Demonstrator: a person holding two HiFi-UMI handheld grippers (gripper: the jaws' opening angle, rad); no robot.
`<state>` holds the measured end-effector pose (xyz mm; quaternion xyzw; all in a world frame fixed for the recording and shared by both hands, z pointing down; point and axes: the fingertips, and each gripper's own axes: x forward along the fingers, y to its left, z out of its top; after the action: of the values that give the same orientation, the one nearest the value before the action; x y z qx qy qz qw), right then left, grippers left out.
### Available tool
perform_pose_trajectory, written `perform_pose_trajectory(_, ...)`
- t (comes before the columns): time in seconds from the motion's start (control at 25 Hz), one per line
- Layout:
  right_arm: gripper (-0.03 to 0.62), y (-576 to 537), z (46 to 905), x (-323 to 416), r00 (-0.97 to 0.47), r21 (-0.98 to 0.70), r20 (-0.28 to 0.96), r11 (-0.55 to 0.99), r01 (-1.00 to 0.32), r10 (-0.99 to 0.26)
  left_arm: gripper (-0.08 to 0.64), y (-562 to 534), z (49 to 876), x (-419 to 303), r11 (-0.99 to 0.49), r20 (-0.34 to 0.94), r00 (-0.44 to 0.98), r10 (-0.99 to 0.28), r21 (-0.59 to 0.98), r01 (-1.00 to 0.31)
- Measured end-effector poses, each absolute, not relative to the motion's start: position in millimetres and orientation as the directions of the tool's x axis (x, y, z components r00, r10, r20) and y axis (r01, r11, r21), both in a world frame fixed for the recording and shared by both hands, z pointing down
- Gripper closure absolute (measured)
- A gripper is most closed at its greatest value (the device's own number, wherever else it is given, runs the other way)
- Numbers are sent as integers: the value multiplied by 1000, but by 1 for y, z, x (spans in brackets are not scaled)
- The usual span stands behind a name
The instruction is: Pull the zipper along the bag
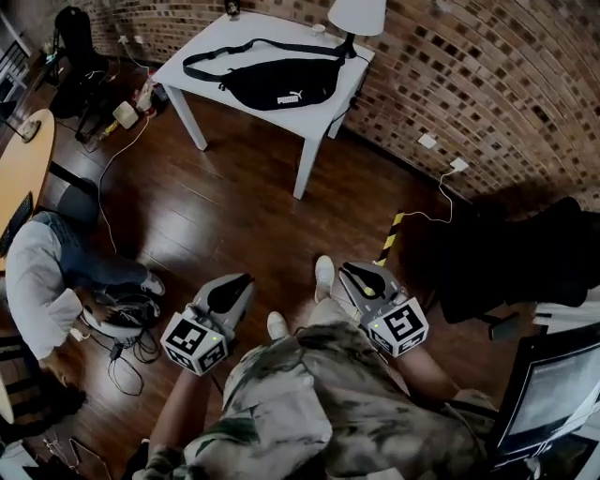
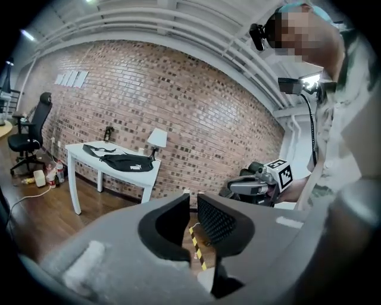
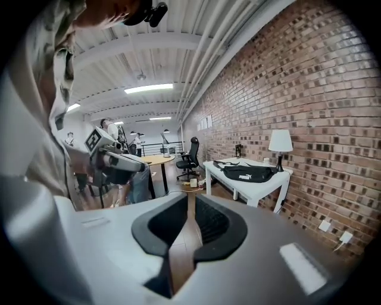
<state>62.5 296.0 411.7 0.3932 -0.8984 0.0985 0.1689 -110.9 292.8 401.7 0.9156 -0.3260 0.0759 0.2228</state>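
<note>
A black waist bag (image 1: 281, 84) with its strap spread out lies on a white table (image 1: 202, 47) across the room; it also shows far off as the bag (image 2: 126, 162) and the bag (image 3: 247, 173). Both grippers are held close to the person's body, well short of the table. In the head view my left gripper (image 1: 234, 286) and right gripper (image 1: 361, 274) point toward the floor ahead. Along its own jaws, the left gripper (image 2: 193, 199) has a narrow gap with only floor behind it. The right gripper (image 3: 191, 196) likewise shows a thin gap holding nothing.
A white lamp (image 1: 356, 17) stands on the table's far corner by the brick wall. A person crouches over cables at the left (image 1: 47, 272), beside a round wooden table (image 1: 23, 164). An office chair (image 1: 75, 37) is at back left and a monitor (image 1: 553, 394) at right. Striped tape (image 1: 389, 236) marks the floor.
</note>
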Motion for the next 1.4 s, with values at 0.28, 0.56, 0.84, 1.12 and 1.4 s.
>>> perform_pose_trajectory(0.28,549,348,392,46,-625,-23,371,666,-745,-687,517,334,388,-105,-735,264,810,-523,342,-586)
perform_pose_trajectory(0.56,548,377,379,74,-639,16,331,681,-732,-695,517,357,371,-57,-762,258,829,-497,329,-558)
perform_pose_trajectory(0.84,552,412,366,131,-638,18,318,677,-736,-702,517,385,356,13,-781,261,842,-472,321,-536)
perform_pose_trajectory(1.12,563,433,367,182,-643,23,300,679,-734,-705,518,409,356,56,-759,267,828,-494,332,-560)
perform_pose_trajectory(1.4,568,460,379,223,-666,-7,298,696,-718,-684,518,429,357,79,-725,317,781,-538,297,-621)
